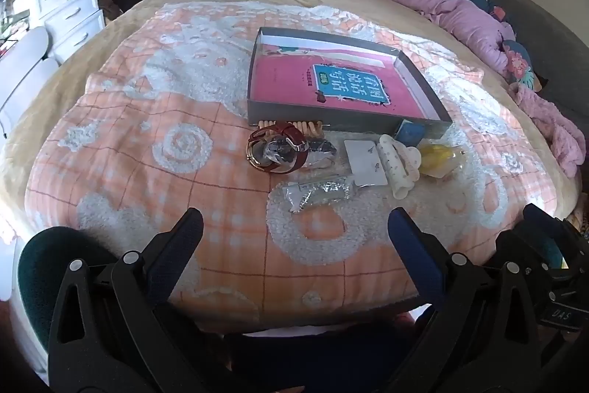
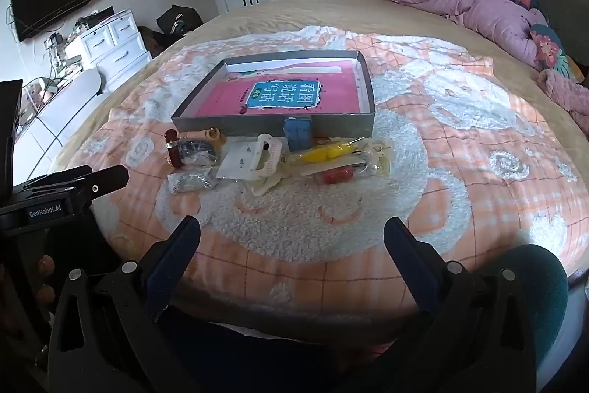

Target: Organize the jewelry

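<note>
A shallow grey box (image 1: 342, 118) (image 2: 272, 126) with a pink book inside lies on the bed. In front of it sits a jewelry pile: a red-strapped watch (image 1: 274, 151) (image 2: 173, 151), a beaded bracelet (image 1: 291, 127), a silvery chain in a clear bag (image 1: 318, 192) (image 2: 191, 181), a white earring card (image 1: 366, 162) (image 2: 239, 162), a cream hair claw (image 1: 395, 162) (image 2: 267, 155), a small blue box (image 1: 408, 133) (image 2: 298, 133) and yellow pieces (image 1: 440, 157) (image 2: 325, 153). My left gripper (image 1: 294, 221) and right gripper (image 2: 292, 231) hover open, short of the pile, holding nothing.
The items rest on a peach and white fluffy blanket (image 1: 147, 172) (image 2: 460, 172) over a tan bedspread. A purple quilt with floral pillows (image 1: 478, 17) (image 2: 497, 10) lies at the far right. White drawers (image 1: 70, 2) (image 2: 114, 43) stand to the left. The other gripper's body (image 2: 55, 197) shows at left.
</note>
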Action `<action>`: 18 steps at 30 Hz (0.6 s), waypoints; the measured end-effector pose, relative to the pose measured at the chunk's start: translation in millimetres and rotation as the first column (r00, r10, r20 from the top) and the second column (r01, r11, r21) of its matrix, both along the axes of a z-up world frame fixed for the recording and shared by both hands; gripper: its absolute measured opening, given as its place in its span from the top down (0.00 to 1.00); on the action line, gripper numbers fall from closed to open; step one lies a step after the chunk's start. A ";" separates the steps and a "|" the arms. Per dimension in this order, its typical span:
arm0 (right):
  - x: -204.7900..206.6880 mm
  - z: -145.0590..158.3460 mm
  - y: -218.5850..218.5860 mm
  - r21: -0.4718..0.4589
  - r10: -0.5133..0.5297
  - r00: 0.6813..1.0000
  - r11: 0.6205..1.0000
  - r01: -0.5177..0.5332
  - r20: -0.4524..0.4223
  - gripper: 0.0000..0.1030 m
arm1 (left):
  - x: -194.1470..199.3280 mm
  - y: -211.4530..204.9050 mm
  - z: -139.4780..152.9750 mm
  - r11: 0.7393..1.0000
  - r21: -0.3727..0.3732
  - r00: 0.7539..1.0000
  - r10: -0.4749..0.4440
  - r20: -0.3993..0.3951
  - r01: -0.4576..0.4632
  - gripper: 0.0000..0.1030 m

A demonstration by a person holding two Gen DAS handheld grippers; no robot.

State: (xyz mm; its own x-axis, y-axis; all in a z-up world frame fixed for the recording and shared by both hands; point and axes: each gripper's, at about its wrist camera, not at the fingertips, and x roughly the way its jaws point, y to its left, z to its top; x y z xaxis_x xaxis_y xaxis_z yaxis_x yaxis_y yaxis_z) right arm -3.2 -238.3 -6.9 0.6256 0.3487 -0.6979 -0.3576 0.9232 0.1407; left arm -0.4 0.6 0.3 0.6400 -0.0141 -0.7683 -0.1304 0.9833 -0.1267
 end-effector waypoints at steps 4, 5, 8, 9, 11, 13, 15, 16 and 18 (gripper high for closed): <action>-1.4 -0.1 0.4 0.002 -0.002 1.000 1.000 0.002 0.003 0.04 | 0.3 -0.3 -0.2 1.000 0.003 1.000 -0.006 -0.003 0.006 0.09; -5.4 3.1 4.3 0.001 -0.002 1.000 1.000 0.002 0.002 0.04 | -0.1 -8.4 7.5 1.000 0.003 1.000 -0.010 -0.001 0.010 0.09; -7.6 3.1 5.1 -0.003 -0.003 1.000 1.000 0.003 0.009 0.04 | -2.0 -9.5 9.3 1.000 0.004 1.000 -0.016 0.001 0.016 0.09; -7.8 5.0 4.8 -0.002 0.000 1.000 1.000 0.000 0.010 0.04 | -1.8 -9.8 10.5 1.000 0.004 1.000 -0.017 0.002 0.017 0.09; -9.3 5.7 5.6 -0.001 0.000 1.000 1.000 0.000 0.010 0.04 | -4.2 -7.1 10.5 1.000 0.002 1.000 -0.022 0.011 0.021 0.09; -7.6 5.8 4.7 0.000 0.002 1.000 1.000 -0.002 0.009 0.04 | -4.6 -5.1 6.9 1.000 0.000 1.000 -0.025 0.014 0.025 0.09; -7.7 5.9 3.7 0.003 0.001 1.000 1.000 -0.001 0.009 0.04 | -4.7 -5.7 7.4 1.000 0.004 1.000 -0.025 0.016 0.025 0.09; -7.5 5.3 3.7 0.004 0.002 1.000 1.000 -0.002 0.009 0.04 | -4.8 -5.4 7.6 1.000 0.001 1.000 -0.024 0.016 0.024 0.09; -7.4 6.9 2.5 0.006 0.002 1.000 1.000 -0.002 0.007 0.04 | -4.7 -5.9 7.9 1.000 0.002 1.000 -0.026 0.018 0.026 0.09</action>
State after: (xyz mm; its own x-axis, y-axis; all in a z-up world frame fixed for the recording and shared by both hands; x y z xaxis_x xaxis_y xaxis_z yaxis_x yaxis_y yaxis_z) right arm -10.6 -235.9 0.0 0.6297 0.3540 -0.6915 -0.3601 0.9218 0.1440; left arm -5.1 -5.3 8.3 0.6528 -0.0290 -0.7569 -0.1030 0.9866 -0.1266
